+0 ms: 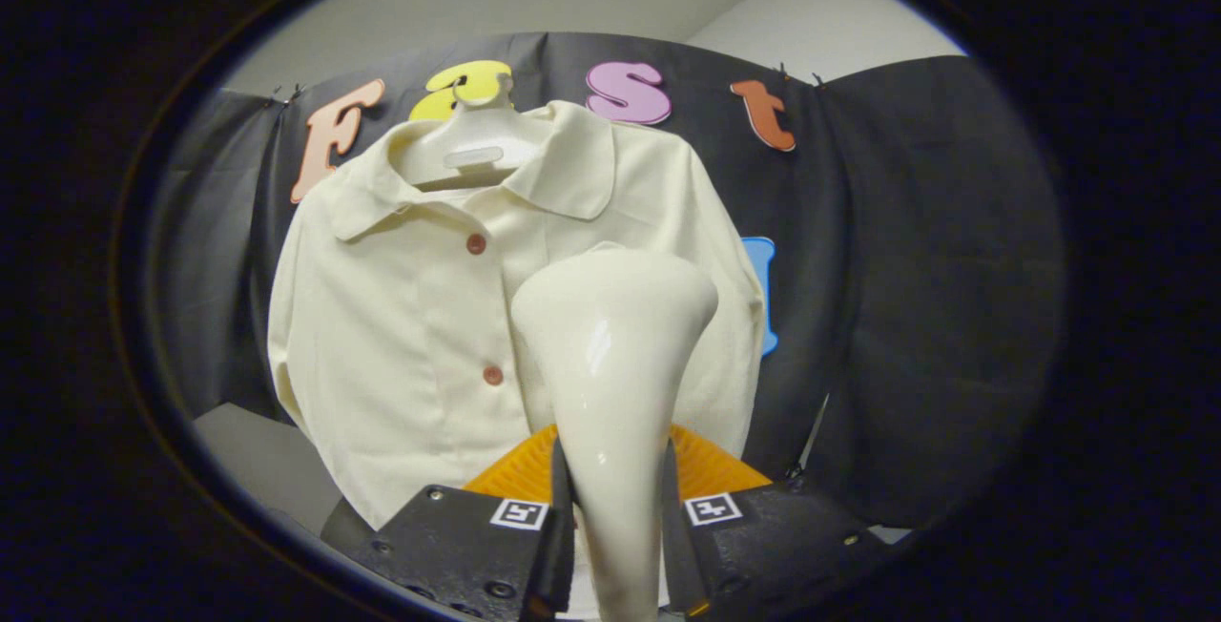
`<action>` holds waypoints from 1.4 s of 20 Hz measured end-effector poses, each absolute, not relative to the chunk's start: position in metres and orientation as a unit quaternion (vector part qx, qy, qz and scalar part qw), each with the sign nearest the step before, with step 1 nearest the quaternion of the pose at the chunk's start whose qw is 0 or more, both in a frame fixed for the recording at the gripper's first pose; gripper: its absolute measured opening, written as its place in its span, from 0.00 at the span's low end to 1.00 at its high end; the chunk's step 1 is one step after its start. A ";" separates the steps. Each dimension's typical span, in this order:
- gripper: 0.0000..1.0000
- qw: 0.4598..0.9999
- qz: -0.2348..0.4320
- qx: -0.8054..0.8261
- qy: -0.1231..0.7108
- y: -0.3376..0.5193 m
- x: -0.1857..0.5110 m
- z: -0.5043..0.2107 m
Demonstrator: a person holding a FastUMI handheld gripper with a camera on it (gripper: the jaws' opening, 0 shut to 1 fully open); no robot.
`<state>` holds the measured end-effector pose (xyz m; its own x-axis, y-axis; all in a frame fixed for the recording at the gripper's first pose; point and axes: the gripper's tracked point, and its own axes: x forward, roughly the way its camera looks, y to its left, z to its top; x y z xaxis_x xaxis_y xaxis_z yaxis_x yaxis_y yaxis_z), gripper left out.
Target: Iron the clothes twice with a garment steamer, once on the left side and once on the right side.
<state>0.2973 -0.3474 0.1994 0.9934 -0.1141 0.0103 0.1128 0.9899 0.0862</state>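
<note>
I see my gripper (615,546) at the near end of the scene, pointing forward and a bit upward. Both fingers (561,546) stand close together, one on the left and one on the right of the steamer (610,355) handle, and both press its sides. Jaws are narrowed to the width of that handle, no gap visible on either side. The two finger blocks sit level with each other, so the wrist looks untilted, no roll. Grip sits low on the handle. No hand or sleeve of the person in view.
</note>
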 end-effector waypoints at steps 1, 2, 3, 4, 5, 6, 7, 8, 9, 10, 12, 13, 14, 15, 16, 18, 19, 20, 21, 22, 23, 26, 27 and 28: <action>0.38 0.997 -0.053 0.048 -0.009 -0.348 0.304 0.199; 0.38 0.997 -0.046 0.062 -0.009 -0.346 0.309 0.197; 0.38 0.997 -0.038 0.066 -0.023 -0.343 0.314 0.199; 0.37 0.997 -0.039 0.071 -0.013 -0.344 0.318 0.193; 0.37 0.997 -0.037 0.067 -0.019 -0.345 0.319 0.193; 0.37 0.996 -0.038 0.074 -0.030 -0.345 0.321 0.194; 0.37 0.995 -0.036 0.084 -0.028 -0.345 0.322 0.190; 0.38 0.995 -0.033 0.091 -0.032 -0.344 0.324 0.188; 0.38 0.995 -0.034 0.093 -0.035 -0.343 0.324 0.186; 0.38 0.995 -0.036 0.085 -0.031 -0.346 0.324 0.182; 0.39 0.996 -0.037 0.076 -0.030 -0.343 0.323 0.175; 0.39 0.997 -0.035 0.069 -0.024 -0.342 0.322 0.169; 0.39 0.997 -0.030 0.070 -0.019 -0.341 0.321 0.161; 0.39 0.997 -0.026 0.076 -0.015 -0.340 0.321 0.155; 0.39 0.996 -0.024 0.081 -0.011 -0.341 0.321 0.148; 0.39 0.996 -0.021 0.083 -0.001 -0.340 0.321 0.131; 0.39 0.996 -0.018 0.082 0.002 -0.339 0.319 0.123; 0.39 0.996 -0.015 0.086 0.007 -0.338 0.318 0.113; 0.39 0.995 -0.011 0.094 0.010 -0.338 0.317 0.105; 0.39 0.995 -0.010 0.098 0.013 -0.337 0.319 0.099; 0.39 0.995 -0.010 0.097 0.019 -0.337 0.318 0.092; 0.39 0.995 -0.005 0.102 0.022 -0.333 0.315 0.074; 0.39 0.994 -0.003 0.105 0.025 -0.332 0.314 0.068; 0.39 0.994 -0.001 0.107 0.025 -0.331 0.314 0.062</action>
<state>0.3137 -0.3311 0.0624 0.9988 0.0025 -0.0498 0.0082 0.9772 0.2120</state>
